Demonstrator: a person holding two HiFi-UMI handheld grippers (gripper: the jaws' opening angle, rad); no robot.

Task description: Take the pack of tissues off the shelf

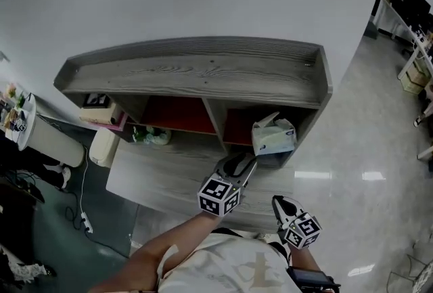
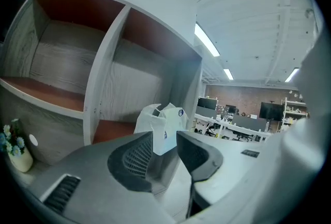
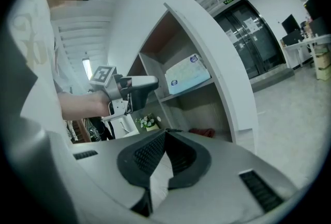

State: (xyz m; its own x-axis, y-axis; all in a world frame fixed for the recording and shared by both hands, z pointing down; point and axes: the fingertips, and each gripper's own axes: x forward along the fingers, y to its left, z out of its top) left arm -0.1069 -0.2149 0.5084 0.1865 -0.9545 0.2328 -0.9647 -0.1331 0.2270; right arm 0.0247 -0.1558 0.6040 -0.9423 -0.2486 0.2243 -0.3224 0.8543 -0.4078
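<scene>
While the left gripper (image 1: 238,164) hangs just in front of the shelf (image 1: 203,68), its jaws stand wide apart with nothing pressed between the pads. The left gripper view looks through that gap (image 2: 165,148) at the pack of tissues (image 2: 164,127), which stands beyond the jaw tips. From the head view the pack of tissues (image 1: 273,136) sits in the shelf's right-hand compartment (image 1: 237,124), at its front edge, with a loose white flap sticking up from the top. The gripper's tips are near the pack's left side.

The right gripper (image 1: 281,204) is held lower and further from the shelf, off its right front corner. Its jaws meet at the tips (image 3: 164,135) and carry nothing.

The shelf's left-hand compartment (image 1: 172,114) shows only its red back panel. A small pot of flowers (image 1: 150,136) stands on the shelf's lower board, below that compartment.
</scene>
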